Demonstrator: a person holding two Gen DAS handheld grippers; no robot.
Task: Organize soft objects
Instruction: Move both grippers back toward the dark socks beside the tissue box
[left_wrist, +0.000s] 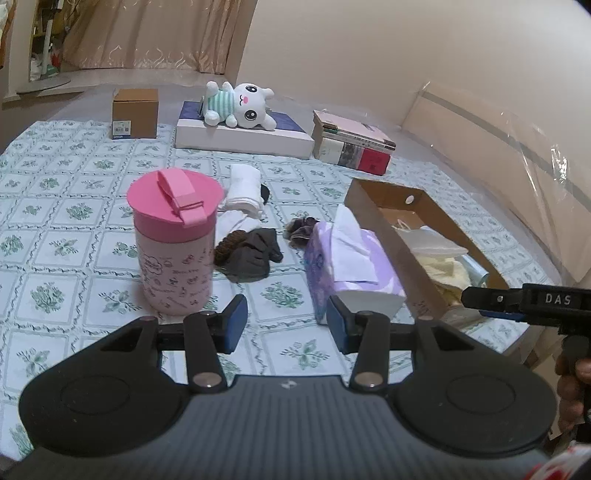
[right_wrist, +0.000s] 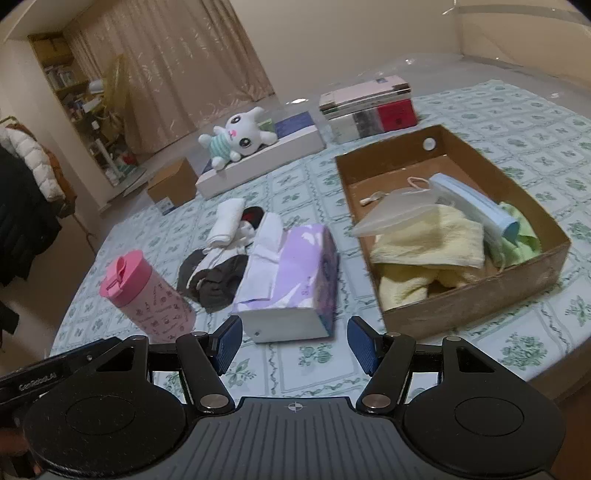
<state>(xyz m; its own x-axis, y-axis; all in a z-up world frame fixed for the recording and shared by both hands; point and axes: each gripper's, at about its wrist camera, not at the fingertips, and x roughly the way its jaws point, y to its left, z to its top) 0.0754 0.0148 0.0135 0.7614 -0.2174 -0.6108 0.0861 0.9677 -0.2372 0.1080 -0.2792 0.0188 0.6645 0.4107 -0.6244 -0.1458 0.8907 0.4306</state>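
Across a bed (left_wrist: 55, 177) covered by a pale sheet printed with green flowers, the things are spread out; a plain cream wall and beige curtains (left_wrist: 155, 33) are seen behind, and crowded shelves (right_wrist: 70, 85) are shown at the far left of the right wrist view. An open cardboard box (right_wrist: 476, 306) is placed on the right side of the sheet, and in it a yellow cloth (right_wrist: 424, 254), a green cloth (right_wrist: 524, 236), a light blue flat packet (right_wrist: 476, 203) and a clear plastic pouch (right_wrist: 395, 210) are heaped toward its near end. A purple tissue pack (right_wrist: 295, 273) is laid just left of the box, and a pink lidded cup (left_wrist: 173, 236) is stood upright further left. Between cup and tissue pack, dark socks (left_wrist: 251, 251) and white folded socks (left_wrist: 243, 192) are piled loosely on the sheet. At the far edge a white plush toy (left_wrist: 240, 105) is laid on a flat white box (left_wrist: 240, 142), with a small brown carton (left_wrist: 135, 114) to its left and a stack of books (left_wrist: 351, 142) to its right. The left claw (left_wrist: 288, 319) is held partly apart above the sheet with nothing between its pads. The right claw (right_wrist: 295, 345) is held wider apart, also empty, just short of the tissue pack.
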